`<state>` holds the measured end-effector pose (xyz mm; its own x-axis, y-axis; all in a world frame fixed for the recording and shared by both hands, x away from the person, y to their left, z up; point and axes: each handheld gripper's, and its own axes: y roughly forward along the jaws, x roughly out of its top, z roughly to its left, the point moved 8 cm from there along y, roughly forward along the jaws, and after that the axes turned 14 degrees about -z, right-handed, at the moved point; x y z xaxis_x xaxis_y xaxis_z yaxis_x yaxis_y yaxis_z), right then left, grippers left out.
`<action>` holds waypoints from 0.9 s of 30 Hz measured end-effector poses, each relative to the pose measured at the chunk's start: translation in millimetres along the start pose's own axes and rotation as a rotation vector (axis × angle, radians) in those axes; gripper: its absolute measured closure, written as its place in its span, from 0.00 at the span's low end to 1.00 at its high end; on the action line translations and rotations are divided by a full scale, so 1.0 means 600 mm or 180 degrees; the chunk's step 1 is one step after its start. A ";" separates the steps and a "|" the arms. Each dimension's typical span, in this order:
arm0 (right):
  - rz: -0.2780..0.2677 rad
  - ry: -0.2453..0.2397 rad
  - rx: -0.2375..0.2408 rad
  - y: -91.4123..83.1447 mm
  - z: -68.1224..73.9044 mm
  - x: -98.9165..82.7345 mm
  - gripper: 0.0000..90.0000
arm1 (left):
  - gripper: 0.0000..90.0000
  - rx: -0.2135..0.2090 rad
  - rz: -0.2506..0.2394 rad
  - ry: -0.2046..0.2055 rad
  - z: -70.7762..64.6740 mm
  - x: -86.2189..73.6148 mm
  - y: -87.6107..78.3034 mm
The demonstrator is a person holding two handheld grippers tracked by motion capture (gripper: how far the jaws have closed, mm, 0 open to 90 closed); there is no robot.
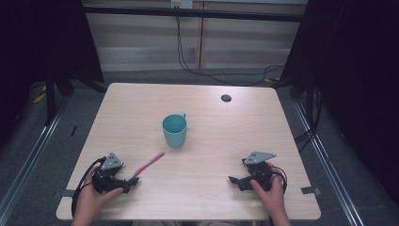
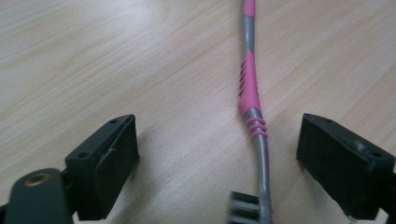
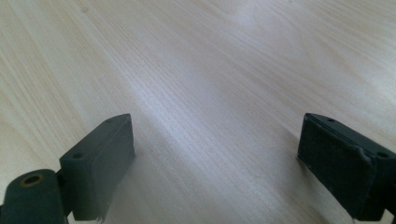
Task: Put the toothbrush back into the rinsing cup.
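**Toothbrush between the open left jaws, not gripped yet**

Largest first: the pale wood-grain table [image 1: 197,188] is flat and smooth, so anything thin on it lies flush with no gap underneath.

The teal plastic cup [image 1: 174,130] stands upright, ahead of the left gripper [image 1: 133,181] and off to its right, well apart. It sits beyond the far tip of the brush and does not touch it.

Left gripper: low at the near-left table edge, jaws spread wide and clamping nothing. Right gripper [image 1: 234,180]: near-right, jaws also wide apart with bare table between them [image 3: 210,140]; idle, well apart from the brush.

The slim grey-and-pink plastic toothbrush [image 2: 250,93] lies flat on the table. In the left gripper view its handle runs straight away from the tool, between the two pads but off-centre, nearer the right-hand pad [image 2: 336,158]. Neither pad touches it. Its near end is right at the gripper's throat; the far end angles toward the cup.

Handling, my read:
- Light, stiff with some flex, not fragile.
- Bare grey sections look slick; the pink ribbed rubber grip [image 2: 247,79] should hold better.
- That pink section lies just ahead of the pads, so a grab from here lands on the thin grey neck with pink ridges [image 2: 258,127]. Workable, but it may roll or pivot.
- Thin and flush to the table: pads need to come right down or they close over it.
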<state>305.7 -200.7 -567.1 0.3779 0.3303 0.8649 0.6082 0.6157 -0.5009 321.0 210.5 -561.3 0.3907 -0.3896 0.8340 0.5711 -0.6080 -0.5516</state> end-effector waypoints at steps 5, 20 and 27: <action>0.0000 0.0002 0.0000 0.000 0.000 0.000 0.11 | 0.18 -0.0023 0.0158 0.0054 0.002 0.017 -0.001; 0.0000 -0.0001 0.0004 0.000 0.000 0.000 0.11 | 0.31 -0.0169 0.0776 0.0061 0.004 0.046 0.003; -0.0001 -0.0002 0.0004 0.000 0.000 0.000 0.11 | 0.40 -0.0178 0.0854 -0.0031 0.001 0.051 0.011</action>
<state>305.8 -200.8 -567.1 0.3774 0.3306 0.8650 0.6074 0.6167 -0.5007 337.2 195.0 -539.1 0.5297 -0.5354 0.6578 0.4055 -0.5213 -0.7509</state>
